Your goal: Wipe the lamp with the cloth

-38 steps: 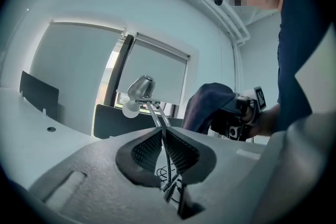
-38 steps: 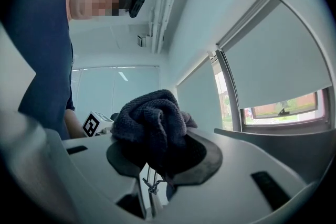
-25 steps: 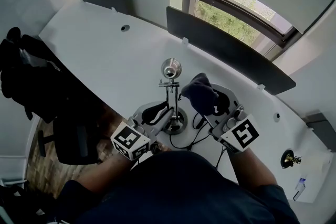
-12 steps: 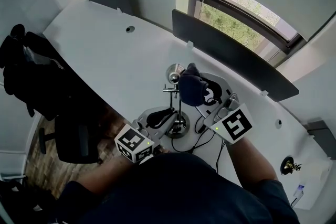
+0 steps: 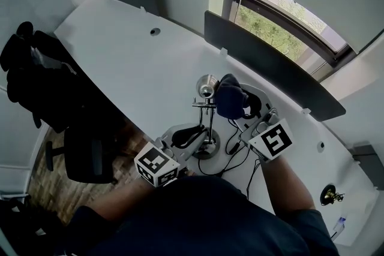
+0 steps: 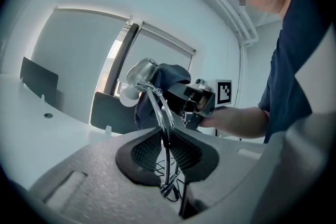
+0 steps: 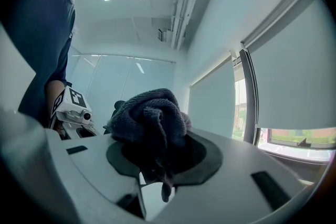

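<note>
A small chrome desk lamp (image 5: 206, 106) stands on the white table (image 5: 132, 63), with its round shade (image 5: 207, 86) on top and its round base (image 5: 207, 145) below. My left gripper (image 5: 193, 137) is shut on the lamp's thin stem (image 6: 164, 128), just above the base. A dark blue cloth (image 5: 230, 99) is bunched in my right gripper (image 5: 243, 106), which is shut on it. The cloth presses against the right side of the shade. In the right gripper view the cloth (image 7: 149, 118) fills the jaws and hides the lamp.
A black cable (image 5: 231, 156) loops on the table by the lamp base. Dark divider panels (image 5: 270, 66) line the far table edge below a window. A black chair (image 5: 36, 78) with dark clothing stands to the left. A small dark object (image 5: 331, 195) lies at the right.
My right gripper has carried the cloth up from beside the lamp stem to the shade and now holds it against the shade's right side. The left gripper has kept its hold on the stem.
</note>
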A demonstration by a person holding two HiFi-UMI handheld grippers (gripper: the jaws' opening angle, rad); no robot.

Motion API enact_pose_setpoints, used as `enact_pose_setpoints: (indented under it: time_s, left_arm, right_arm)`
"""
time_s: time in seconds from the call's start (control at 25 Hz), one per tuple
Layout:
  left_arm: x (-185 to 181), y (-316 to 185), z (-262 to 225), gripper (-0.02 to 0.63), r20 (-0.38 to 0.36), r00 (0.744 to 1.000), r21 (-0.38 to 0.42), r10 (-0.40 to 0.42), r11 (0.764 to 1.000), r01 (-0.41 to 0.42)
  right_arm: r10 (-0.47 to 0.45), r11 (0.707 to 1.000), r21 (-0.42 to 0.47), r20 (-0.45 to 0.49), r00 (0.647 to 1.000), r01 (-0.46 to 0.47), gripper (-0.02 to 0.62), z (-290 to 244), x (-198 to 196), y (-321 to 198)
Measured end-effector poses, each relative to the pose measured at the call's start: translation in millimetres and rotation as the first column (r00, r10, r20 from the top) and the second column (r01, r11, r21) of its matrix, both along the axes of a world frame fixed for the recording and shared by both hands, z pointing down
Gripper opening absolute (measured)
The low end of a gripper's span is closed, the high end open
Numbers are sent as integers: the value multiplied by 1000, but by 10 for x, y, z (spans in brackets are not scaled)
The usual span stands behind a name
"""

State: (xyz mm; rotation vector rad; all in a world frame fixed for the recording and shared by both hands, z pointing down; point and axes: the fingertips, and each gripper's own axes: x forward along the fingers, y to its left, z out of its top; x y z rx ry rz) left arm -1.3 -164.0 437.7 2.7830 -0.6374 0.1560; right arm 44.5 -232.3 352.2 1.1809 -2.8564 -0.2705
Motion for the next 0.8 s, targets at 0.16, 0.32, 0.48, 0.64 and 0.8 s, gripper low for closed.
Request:
enact_pose_setpoints:
  time_s: [0.16, 0.32, 0.48, 0.64, 0.8]
  left_arm:
    - [-10, -7, 8, 51, -6, 1000, -7, -3, 1000, 3]
    - [-15, 1, 28, 51, -11, 1000, -17, -3, 1000, 3]
    - [-6, 2, 28, 49, -14, 1000, -18, -1, 1000, 0]
    - [-4, -2, 10, 49, -23, 1000, -14, 2, 1000, -2]
    - [-9, 0, 18, 49, -24, 1000, -20, 7, 1000, -7]
  right_arm:
    - [41, 999, -28, -26, 999, -42, 129, 109, 92, -104]
    - [52, 998, -43, -58, 997, -55, 129, 163, 124, -177]
    - [40, 999, -21, -64, 997, -42, 129, -5, 106, -166]
    - [20, 999, 36, -68, 997, -18, 129, -285, -10, -143]
    - [-2, 998, 70, -81, 997, 8, 129, -468, -133, -155]
